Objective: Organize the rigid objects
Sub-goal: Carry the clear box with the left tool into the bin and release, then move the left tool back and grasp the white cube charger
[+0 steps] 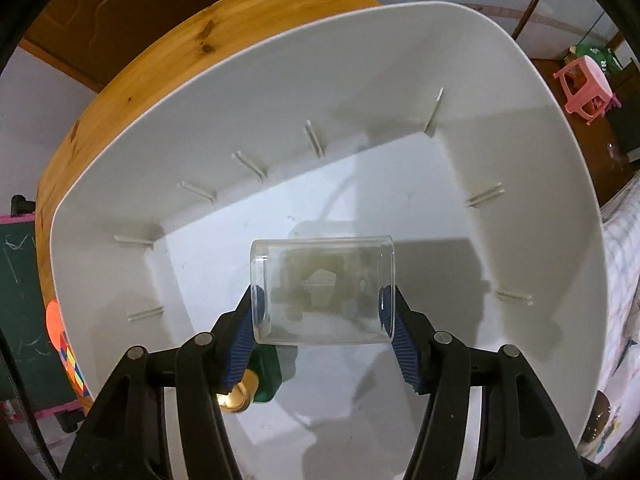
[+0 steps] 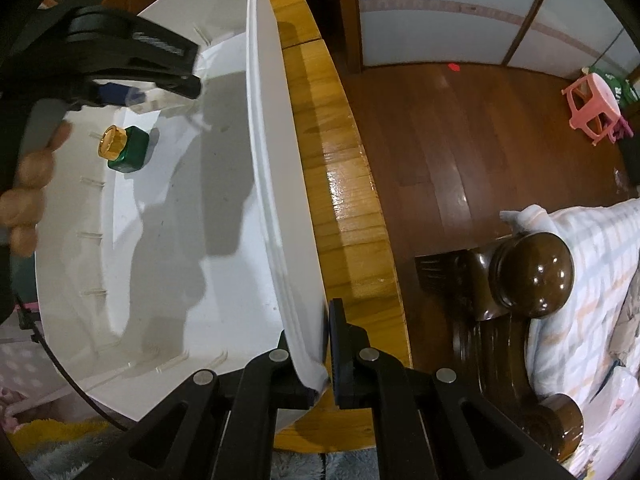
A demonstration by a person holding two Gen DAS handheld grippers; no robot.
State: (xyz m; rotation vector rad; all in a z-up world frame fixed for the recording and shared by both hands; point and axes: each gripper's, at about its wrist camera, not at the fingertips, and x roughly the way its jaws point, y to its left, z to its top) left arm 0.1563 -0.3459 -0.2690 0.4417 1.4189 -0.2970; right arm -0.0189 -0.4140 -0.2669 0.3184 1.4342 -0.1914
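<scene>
In the left wrist view, a clear glass cup [image 1: 323,291] is held on its side between the blue pads of the left gripper [image 1: 323,308], one pad pressed against each end of the cup. The cup is suspended inside a large white bin [image 1: 500,128], above its floor, with its shadow cast on the floor behind and to the right. Short ribs are seen along the bin's inner walls. Below the left finger, near the gripper, a small green bottle with a gold cap [image 1: 256,388] is partly seen lying on the bin floor; most of it is hidden by the finger. The bin is set on a wooden table [image 1: 132,80]. A pink stool [image 1: 586,88] is seen far off at the upper right on the floor.

In the right wrist view, the near right wall of the white bin [image 2: 272,208] is clamped between the fingers of the right gripper [image 2: 320,364], one finger inside the wall and one outside, the tongs being narrowed onto the rim. The green bottle with a gold cap [image 2: 126,148] is seen lying on its side on the bin floor at the far left, its cap turned to the left. Above it the left gripper [image 2: 132,60] is seen reaching into the bin, with the glass cup [image 2: 140,94] only faintly visible at its pads. The wooden table [image 2: 352,208] runs just beside the bin on the right, and beyond it a dark wooden floor [image 2: 460,128] and the pink stool [image 2: 596,104] are seen.
</scene>
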